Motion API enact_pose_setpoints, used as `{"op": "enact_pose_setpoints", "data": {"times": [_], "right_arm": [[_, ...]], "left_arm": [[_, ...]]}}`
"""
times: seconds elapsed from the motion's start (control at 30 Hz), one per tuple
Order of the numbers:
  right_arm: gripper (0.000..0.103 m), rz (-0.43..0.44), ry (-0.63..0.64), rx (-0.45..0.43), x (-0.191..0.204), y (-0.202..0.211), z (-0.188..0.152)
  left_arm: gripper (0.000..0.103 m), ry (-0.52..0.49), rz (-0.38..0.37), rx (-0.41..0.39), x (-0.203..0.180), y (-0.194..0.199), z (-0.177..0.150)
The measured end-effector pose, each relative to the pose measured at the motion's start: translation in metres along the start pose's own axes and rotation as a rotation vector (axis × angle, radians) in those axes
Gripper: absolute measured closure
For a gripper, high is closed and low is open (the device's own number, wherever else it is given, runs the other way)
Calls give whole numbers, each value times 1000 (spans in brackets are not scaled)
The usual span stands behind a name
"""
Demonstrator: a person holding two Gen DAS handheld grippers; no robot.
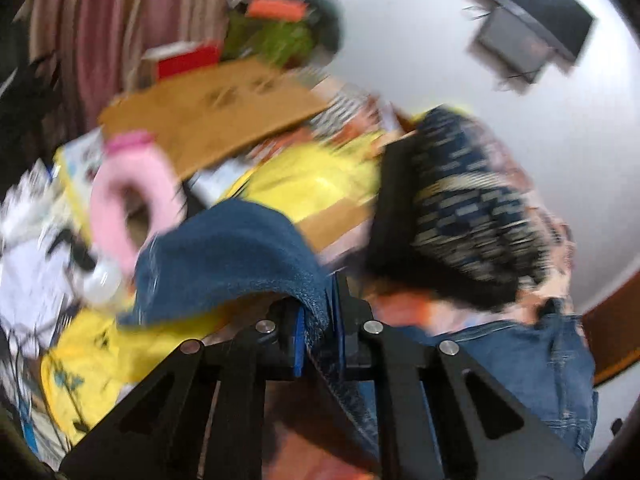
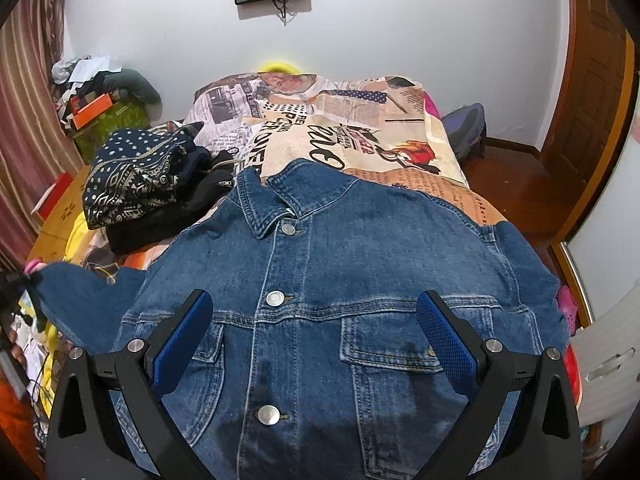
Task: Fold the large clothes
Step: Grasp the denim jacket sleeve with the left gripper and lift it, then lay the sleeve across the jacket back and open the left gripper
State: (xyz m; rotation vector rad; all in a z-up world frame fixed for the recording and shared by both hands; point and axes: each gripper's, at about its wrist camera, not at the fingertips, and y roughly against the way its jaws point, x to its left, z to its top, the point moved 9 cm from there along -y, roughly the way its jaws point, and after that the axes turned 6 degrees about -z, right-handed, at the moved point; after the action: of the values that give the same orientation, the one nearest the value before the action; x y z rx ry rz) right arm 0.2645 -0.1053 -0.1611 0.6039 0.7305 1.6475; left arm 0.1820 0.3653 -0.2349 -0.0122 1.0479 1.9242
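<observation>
jacket (image 2: 320, 280) lies front up, buttoned, across near end of bed (image 2: 400, 152), collar toward far edge. left gripper (image 1: 318, 320) narrow, pinching sleeve (image 1: 224, 252) out past left bed edge. right gripper (image 2: 316, 340) wide, holding nothing, above chest pockets. denim likely heavy, stiffish, not slippery; seams and cuffs look best for grip.
</observation>
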Motion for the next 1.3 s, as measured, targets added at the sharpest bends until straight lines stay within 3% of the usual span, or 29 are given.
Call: {"op": "enact_pose_setpoints", "data": {"times": [0.17, 0.37, 0.53, 0.7, 0.93, 1.13, 1.2, 1.27, 1.3], "right_arm": [[2, 6, -1, -11, -6, 5, -2], [2, -15, 31, -49, -17, 14, -1], [2, -18, 27, -56, -26, 15, -4], [2, -23, 12, -44, -36, 12, -9], [2, -37, -3, -34, -49, 13, -16], [2, -47, 7, -32, -51, 14, -19], [2, -47, 11, -32, -51, 14, -20], [2, -49, 14, -31, -51, 15, -20], [2, -48, 14, -31, -51, 15, -21]], "left_arm": [[93, -123, -145, -87, -88, 33, 26], [93, -232, -346, -76, -192, 51, 18], [93, -352, -452, 16, -264, 49, -28], [93, -472, -507, 178, -316, 29, -94], [93, -615, -519, 376, -341, 10, -185], [92, -708, -499, 471, -338, 2, -230], [85, -741, -494, 494, -335, 0, -241], [55, -766, -483, 490, -330, -1, -247], [50, -780, -468, 481, -328, -1, -249]]}}
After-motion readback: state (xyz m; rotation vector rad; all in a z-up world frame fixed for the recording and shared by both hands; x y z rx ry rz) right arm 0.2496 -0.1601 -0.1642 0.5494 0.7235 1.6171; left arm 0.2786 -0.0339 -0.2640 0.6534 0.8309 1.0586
